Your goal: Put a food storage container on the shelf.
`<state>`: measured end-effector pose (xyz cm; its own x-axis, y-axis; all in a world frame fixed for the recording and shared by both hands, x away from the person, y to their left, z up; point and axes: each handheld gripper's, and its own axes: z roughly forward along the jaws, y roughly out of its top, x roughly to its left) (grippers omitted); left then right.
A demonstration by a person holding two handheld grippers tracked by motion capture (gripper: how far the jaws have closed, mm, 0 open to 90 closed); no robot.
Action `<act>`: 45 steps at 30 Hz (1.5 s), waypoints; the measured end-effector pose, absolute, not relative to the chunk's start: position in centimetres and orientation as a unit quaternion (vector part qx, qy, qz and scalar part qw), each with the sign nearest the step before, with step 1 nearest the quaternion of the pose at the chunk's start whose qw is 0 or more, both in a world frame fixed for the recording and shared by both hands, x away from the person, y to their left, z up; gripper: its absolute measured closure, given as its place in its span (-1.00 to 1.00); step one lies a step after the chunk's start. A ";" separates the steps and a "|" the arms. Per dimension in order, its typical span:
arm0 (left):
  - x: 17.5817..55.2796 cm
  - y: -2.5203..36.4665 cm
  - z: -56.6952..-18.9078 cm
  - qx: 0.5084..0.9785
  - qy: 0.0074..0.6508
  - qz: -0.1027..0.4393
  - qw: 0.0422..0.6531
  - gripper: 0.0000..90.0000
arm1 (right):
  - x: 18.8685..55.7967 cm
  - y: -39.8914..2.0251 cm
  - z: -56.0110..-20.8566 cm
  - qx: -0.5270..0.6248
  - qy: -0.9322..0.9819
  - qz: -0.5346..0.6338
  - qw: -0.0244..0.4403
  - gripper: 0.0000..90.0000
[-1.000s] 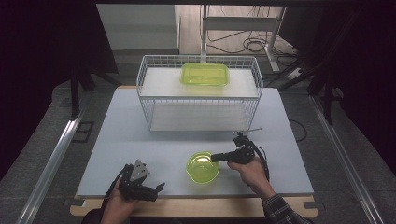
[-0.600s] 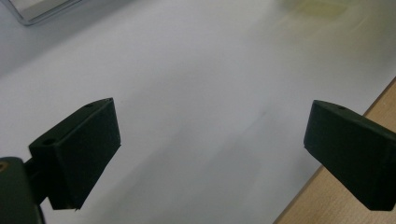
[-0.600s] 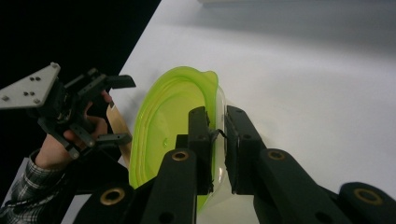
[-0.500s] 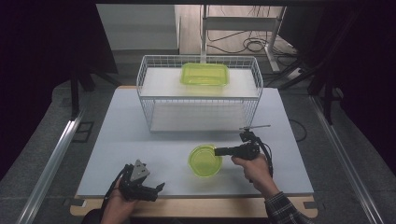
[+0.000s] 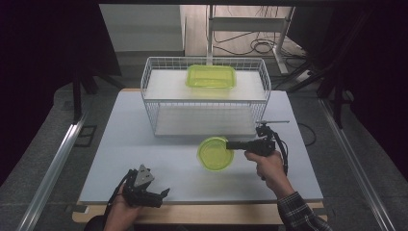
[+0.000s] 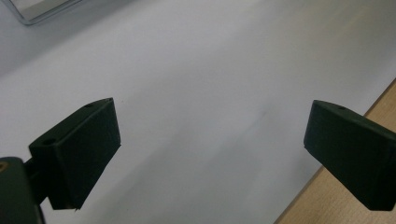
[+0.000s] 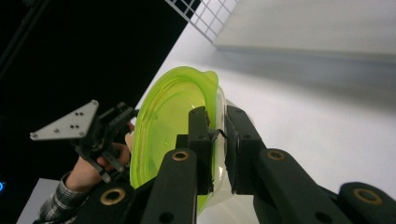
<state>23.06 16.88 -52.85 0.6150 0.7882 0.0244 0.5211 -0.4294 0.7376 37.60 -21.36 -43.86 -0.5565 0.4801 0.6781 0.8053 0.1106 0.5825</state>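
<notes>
One right tool (image 7: 218, 140) pinching green bowl (image 7: 173, 126), seemingly lifted

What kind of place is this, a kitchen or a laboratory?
Most likely a laboratory or recording room, not a kitchen: a plain white table ringed by dark curtains, cables on the floor behind it, and a person working with a hand-held right gripper.

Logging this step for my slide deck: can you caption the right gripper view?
Right gripper shut on the rim of the round green bowl, held off the white table.
</notes>
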 end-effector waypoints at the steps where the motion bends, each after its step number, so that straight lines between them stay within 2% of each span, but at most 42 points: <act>1: 23.1 16.9 -52.9 0.824 0.397 0.187 0.358 -0.93 | 37.6 -21.4 -43.7 -0.442 -0.726 -0.502 0.163 0.80; 11: 23.1 17.0 -52.8 0.823 0.399 0.188 0.359 -0.93 | 38.3 -21.8 -41.3 -0.440 -0.713 -0.523 0.154 0.80; 26: 23.1 17.0 -52.8 0.824 0.399 0.187 0.357 -0.93 | 39.8 -22.4 -35.9 -0.439 -0.687 -0.562 0.136 0.80; 45: 23.1 17.0 -52.9 0.823 0.400 0.183 0.359 -0.93 | 42.6 -21.5 -29.6 -0.440 -0.665 -0.597 0.088 0.80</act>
<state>23.13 16.98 -52.86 0.6134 0.7896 0.0146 0.5262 -0.4224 0.7381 42.56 -21.50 -29.63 -0.5973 0.4800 0.6425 0.6903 -0.1002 0.7166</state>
